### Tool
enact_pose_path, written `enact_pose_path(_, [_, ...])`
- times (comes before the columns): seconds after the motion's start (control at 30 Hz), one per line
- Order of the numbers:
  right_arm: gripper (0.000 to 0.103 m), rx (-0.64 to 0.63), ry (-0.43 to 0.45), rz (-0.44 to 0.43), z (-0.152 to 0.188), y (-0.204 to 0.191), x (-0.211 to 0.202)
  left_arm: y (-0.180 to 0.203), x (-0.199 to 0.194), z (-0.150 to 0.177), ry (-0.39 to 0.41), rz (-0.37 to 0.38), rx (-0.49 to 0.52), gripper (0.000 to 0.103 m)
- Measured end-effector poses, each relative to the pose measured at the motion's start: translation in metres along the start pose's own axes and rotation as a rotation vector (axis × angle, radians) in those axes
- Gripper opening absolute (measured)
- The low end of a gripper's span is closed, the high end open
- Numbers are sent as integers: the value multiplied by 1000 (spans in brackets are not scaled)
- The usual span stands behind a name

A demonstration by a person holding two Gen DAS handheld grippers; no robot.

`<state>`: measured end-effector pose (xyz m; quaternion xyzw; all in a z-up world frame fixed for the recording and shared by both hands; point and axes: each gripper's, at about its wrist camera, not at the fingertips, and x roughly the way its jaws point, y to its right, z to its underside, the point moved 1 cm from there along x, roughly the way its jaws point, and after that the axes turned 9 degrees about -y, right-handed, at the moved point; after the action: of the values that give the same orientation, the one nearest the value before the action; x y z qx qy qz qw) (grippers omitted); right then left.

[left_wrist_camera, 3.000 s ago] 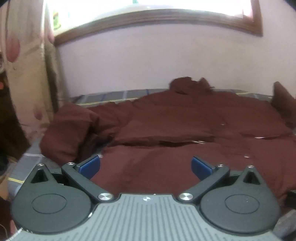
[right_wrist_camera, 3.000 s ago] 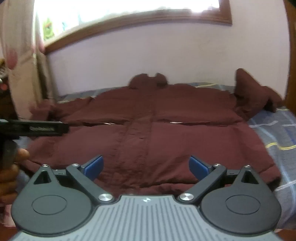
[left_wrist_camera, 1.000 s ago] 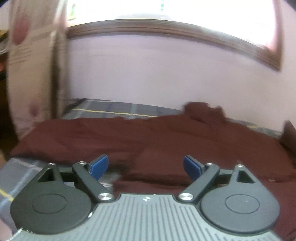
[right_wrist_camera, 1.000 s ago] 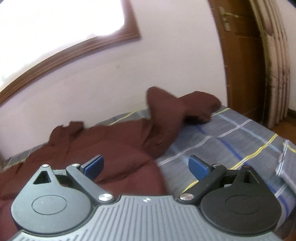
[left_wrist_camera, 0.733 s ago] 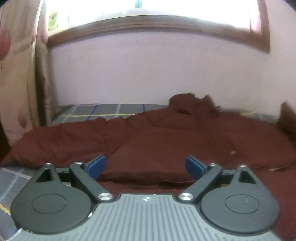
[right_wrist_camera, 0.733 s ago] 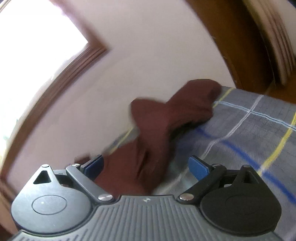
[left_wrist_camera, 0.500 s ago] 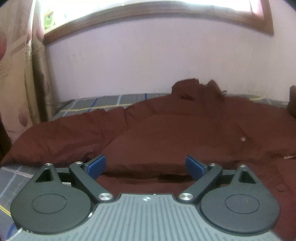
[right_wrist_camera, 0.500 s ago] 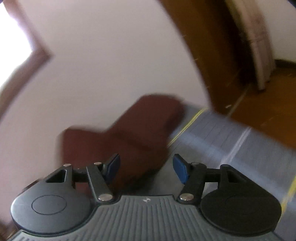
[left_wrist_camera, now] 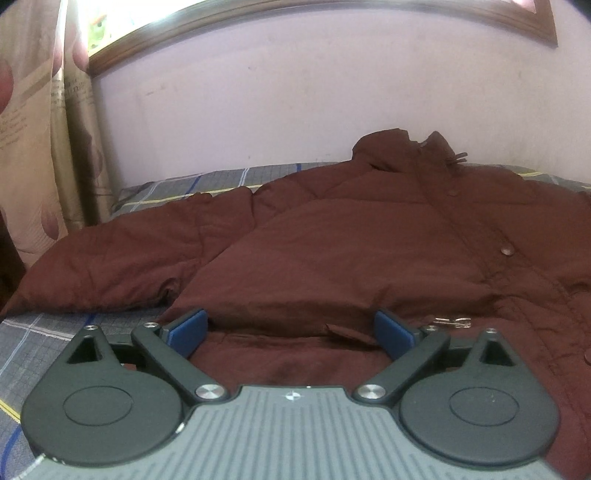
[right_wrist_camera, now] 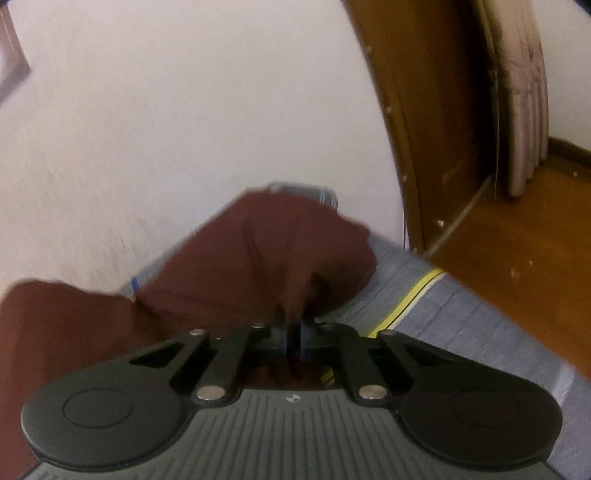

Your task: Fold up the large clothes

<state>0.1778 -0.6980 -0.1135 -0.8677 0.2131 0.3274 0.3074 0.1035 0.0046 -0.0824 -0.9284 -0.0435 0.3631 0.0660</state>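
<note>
1. two grippers work a maroon jacket (left_wrist_camera: pixel 369 236) spread on a plaid bedsheet (left_wrist_camera: pixel 44 343).
2. left gripper (left_wrist_camera: pixel 290 330) sits low and level over the jacket's front, fingers wide apart, holding nothing.
3. right gripper (right_wrist_camera: pixel 294 341) tilts toward the bed's corner, fingers pinched on the jacket sleeve (right_wrist_camera: pixel 280 254).

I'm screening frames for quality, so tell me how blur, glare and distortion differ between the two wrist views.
Left wrist view: sharp on the jacket, window blown out white at the top, frame bowed by the fisheye.
Right wrist view: motion-smeared across the sleeve and bedsheet, no glare; door frame curves strongly.
</note>
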Motion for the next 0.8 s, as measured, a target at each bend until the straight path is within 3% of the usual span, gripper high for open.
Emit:
enact_pose_path(0.1, [3, 71, 61, -38, 8, 33, -44, 0, 1, 0, 1, 2, -7, 97])
enact_pose_path(0.17, [3, 112, 85, -12, 18, 63, -72, -2, 1, 1, 5, 9, -14, 97])
enact_pose_path(0.3, [4, 274, 66, 57, 37, 129, -98, -4, 2, 1, 7, 22, -20, 98])
enact_pose_path(0.4, [4, 372, 61, 8, 50, 145, -108, -4, 3, 1, 11, 32, -22, 98])
enact_pose_path(0.57, [3, 310, 170, -56, 33, 100, -133, -11, -6, -3, 17, 67, -30, 98])
enact_pose_path(0.67, [3, 172, 215, -132, 25, 37, -155, -20, -21, -6, 52, 93, -61, 98])
enact_pose_path(0.8, [3, -2, 226, -304, 37, -67, -183, -35, -38, -10, 89, 100, -93, 99])
